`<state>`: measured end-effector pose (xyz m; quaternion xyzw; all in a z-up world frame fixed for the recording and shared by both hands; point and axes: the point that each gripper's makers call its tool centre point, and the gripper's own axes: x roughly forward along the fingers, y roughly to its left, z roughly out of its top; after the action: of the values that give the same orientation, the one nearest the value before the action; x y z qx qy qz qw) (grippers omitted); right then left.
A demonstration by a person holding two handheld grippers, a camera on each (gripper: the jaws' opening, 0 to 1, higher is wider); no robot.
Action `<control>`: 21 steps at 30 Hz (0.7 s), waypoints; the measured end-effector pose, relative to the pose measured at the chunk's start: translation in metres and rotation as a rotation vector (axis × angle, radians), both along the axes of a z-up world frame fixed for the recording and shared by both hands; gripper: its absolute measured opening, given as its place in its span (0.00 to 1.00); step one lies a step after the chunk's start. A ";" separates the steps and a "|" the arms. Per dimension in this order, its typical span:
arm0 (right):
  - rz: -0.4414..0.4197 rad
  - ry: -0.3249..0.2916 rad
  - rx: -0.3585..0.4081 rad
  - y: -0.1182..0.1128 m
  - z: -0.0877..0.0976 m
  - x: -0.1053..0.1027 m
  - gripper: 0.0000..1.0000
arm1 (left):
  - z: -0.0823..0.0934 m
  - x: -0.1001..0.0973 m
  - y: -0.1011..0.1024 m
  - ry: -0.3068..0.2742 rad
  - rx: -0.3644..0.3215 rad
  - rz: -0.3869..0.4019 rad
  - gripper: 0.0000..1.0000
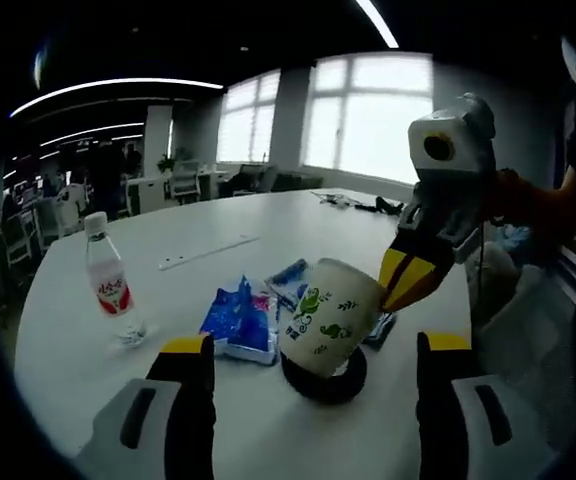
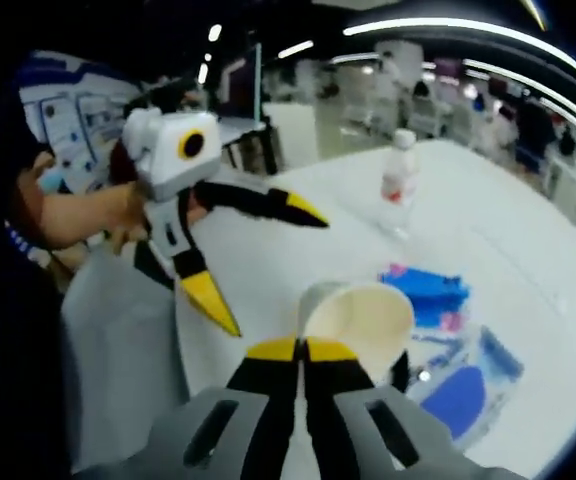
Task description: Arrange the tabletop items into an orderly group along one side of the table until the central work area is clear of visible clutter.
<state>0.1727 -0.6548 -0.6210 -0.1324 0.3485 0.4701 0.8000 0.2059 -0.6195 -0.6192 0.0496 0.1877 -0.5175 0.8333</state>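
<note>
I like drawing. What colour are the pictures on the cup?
Green, on the white cup; the left gripper view shows them best.

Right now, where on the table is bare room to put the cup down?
Bare table lies beyond the ruler, toward the windows, and left of the water bottle. It is crowded around the blue packets and black coaster, where the right tool holds the tilted paper cup.

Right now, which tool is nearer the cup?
Right. The right tool is shut on the cup's rim, tilting it. The left tool is open, just short of it.
</note>
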 end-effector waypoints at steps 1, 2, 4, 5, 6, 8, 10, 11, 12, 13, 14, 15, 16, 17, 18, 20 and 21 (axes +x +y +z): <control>0.012 0.004 -0.009 0.001 -0.001 -0.002 0.00 | -0.002 -0.001 0.000 0.004 0.006 -0.008 0.81; 0.017 0.005 -0.009 0.002 -0.001 -0.004 0.00 | -0.002 -0.002 -0.001 0.003 0.008 -0.013 0.81; 0.038 0.017 -0.016 0.003 -0.001 -0.008 0.00 | -0.003 -0.004 -0.003 0.004 0.012 -0.028 0.80; 0.051 0.019 -0.020 0.005 -0.001 -0.011 0.00 | -0.004 -0.005 -0.004 0.002 0.015 -0.036 0.79; 0.063 0.020 -0.024 0.006 -0.001 -0.013 0.00 | -0.004 -0.006 -0.006 0.000 0.018 -0.047 0.79; 0.082 0.024 -0.032 0.008 -0.001 -0.016 0.00 | -0.005 -0.010 -0.010 -0.007 0.034 -0.071 0.77; 0.107 0.025 -0.044 0.009 -0.001 -0.020 0.00 | -0.007 -0.012 -0.012 -0.014 0.052 -0.087 0.76; 0.113 0.024 -0.049 0.009 -0.001 -0.021 0.00 | -0.007 -0.014 -0.013 -0.015 0.056 -0.096 0.75; 0.124 0.024 -0.056 0.010 -0.001 -0.023 0.00 | -0.007 -0.015 -0.014 -0.015 0.059 -0.101 0.74; 0.135 0.026 -0.065 0.010 -0.001 -0.025 0.00 | -0.007 -0.016 -0.015 -0.018 0.060 -0.110 0.72; 0.146 0.026 -0.072 0.011 -0.001 -0.027 0.00 | -0.007 -0.017 -0.016 -0.018 0.062 -0.117 0.71; 0.156 0.027 -0.080 0.011 -0.002 -0.028 0.00 | -0.007 -0.018 -0.017 -0.019 0.065 -0.123 0.70; 0.163 0.026 -0.086 0.011 -0.002 -0.029 0.00 | -0.008 -0.019 -0.017 -0.025 0.076 -0.129 0.69; 0.176 0.021 -0.096 0.011 -0.002 -0.031 0.00 | -0.009 -0.020 -0.018 -0.033 0.087 -0.138 0.67; 0.187 0.023 -0.102 0.011 -0.002 -0.033 0.00 | -0.009 -0.021 -0.018 -0.037 0.097 -0.147 0.66; 0.195 0.023 -0.100 0.012 -0.001 -0.034 0.00 | -0.010 -0.022 -0.019 -0.037 0.106 -0.155 0.63; 0.211 0.026 -0.104 0.013 -0.002 -0.037 0.00 | -0.011 -0.025 -0.020 -0.023 0.101 -0.171 0.62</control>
<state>0.1362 -0.6417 -0.6227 -0.2035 0.3669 0.5346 0.7336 0.1810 -0.6399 -0.6300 0.1133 0.1990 -0.5759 0.7848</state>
